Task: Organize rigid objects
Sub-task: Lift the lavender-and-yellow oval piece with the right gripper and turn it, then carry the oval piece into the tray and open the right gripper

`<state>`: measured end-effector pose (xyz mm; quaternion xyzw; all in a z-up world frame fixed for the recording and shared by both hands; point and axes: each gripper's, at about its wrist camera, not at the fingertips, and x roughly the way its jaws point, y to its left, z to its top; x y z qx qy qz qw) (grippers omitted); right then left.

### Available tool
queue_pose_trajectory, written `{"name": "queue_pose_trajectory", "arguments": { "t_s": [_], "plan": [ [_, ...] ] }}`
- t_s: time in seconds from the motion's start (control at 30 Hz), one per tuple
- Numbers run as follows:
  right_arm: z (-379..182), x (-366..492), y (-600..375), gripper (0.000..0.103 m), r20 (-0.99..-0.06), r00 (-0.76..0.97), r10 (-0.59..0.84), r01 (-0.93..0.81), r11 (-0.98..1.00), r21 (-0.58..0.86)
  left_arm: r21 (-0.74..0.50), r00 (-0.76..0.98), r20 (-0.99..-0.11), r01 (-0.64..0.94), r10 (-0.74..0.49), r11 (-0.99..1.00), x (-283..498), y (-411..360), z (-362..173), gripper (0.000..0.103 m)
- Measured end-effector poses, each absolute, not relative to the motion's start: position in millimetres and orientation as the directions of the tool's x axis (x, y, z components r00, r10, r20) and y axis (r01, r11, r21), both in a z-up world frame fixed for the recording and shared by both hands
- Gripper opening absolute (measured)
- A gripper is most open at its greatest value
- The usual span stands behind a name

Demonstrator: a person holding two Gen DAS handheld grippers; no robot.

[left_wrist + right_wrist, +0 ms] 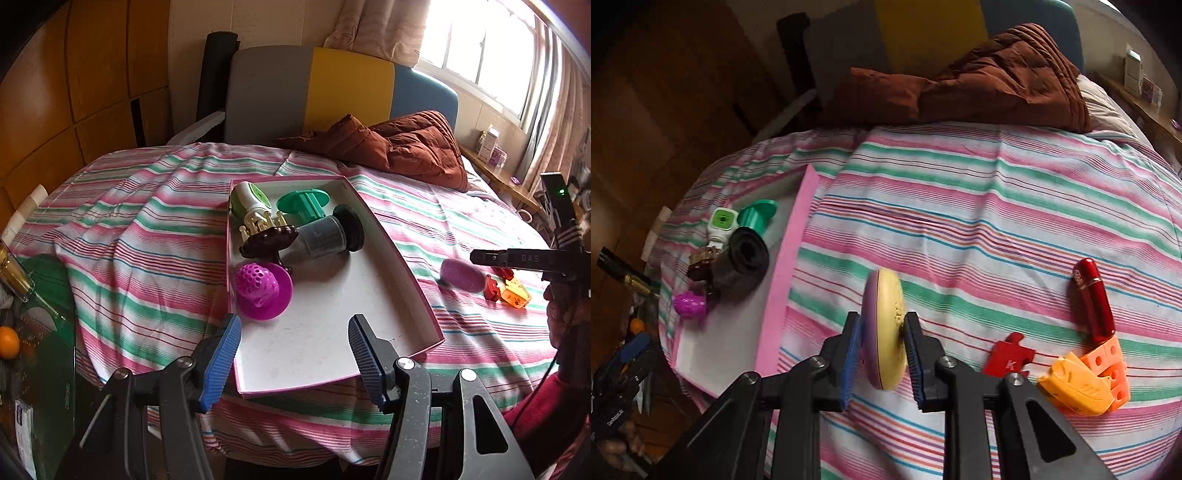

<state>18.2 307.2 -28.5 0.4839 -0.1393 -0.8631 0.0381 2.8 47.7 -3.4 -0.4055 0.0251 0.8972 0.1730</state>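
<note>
Left wrist view: the left gripper [293,354] hangs with fingers spread and empty over the near end of a shallow pink-rimmed white tray [399,254] holding plastic toys on a striped bedsheet [147,240]

Right wrist view: the right gripper [881,356] pinches a round yellow-and-purple disc toy [884,328] on edge, above the sheet, right of the tray

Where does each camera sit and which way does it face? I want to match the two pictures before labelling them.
Left wrist: on the left gripper, jaws open and empty, looking down over the tray of toys; the right gripper and a red sleeve show at right.
Right wrist: on the right gripper, shut on a yellow and purple disc, looking down at the striped sheet; the left gripper and a hand show at lower left.
Shared: tray, disc, brown quilt, sheet.
</note>
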Motion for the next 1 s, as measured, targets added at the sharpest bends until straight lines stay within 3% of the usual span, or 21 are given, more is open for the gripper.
{"name": "queue_pose_trajectory", "arguments": {
  "t_s": [0.2, 0.27, 0.33, 0.43, 0.73, 1.0],
  "plan": [
    [-33.1, 8.9, 296.2, 0.008, -0.842, -0.514, -0.163, -0.092, -0.966, 0.243, -0.107, -0.617, -0.733, -0.313, 0.288, -0.944, 2.6, 37.6, -3.5, 0.061],
    [-40.3, 10.5, 302.4, 0.016, -0.846, -0.494, -0.198, -0.107, -0.952, 0.286, -0.106, -0.621, -0.73, -0.309, 0.285, -0.945, 2.5, 35.2, -3.3, 0.061],
    [-44.7, 13.6, 303.7, 0.034, -0.845, -0.475, -0.244, -0.1, -0.94, 0.327, -0.112, -0.619, -0.732, -0.302, 0.284, -0.947, 0.6, 32.7, -4.5, 0.061],
    [-48.4, 19.5, 299.1, 0.043, -0.844, -0.467, -0.265, -0.088, -0.936, 0.342, -0.12, -0.61, -0.74, -0.296, 0.285, -0.948, -1.2, 31.8, -6.9, 0.061],
    [-64.4, 18.5, 269.8, 0.051, -0.878, -0.402, -0.262, -0.031, -0.954, 0.298, -0.12, -0.606, -0.743, -0.298, 0.285, -0.947, -1.4, 33.0, -7.8, 0.061],
    [-74.0, 19.0, 251.4, 0.045, -0.911, -0.384, -0.148, 0.0, -0.987, 0.16, -0.125, -0.595, -0.752, -0.292, 0.283, -0.948, -0.4, 30.3, -12.6, 0.061]
  ]
}}
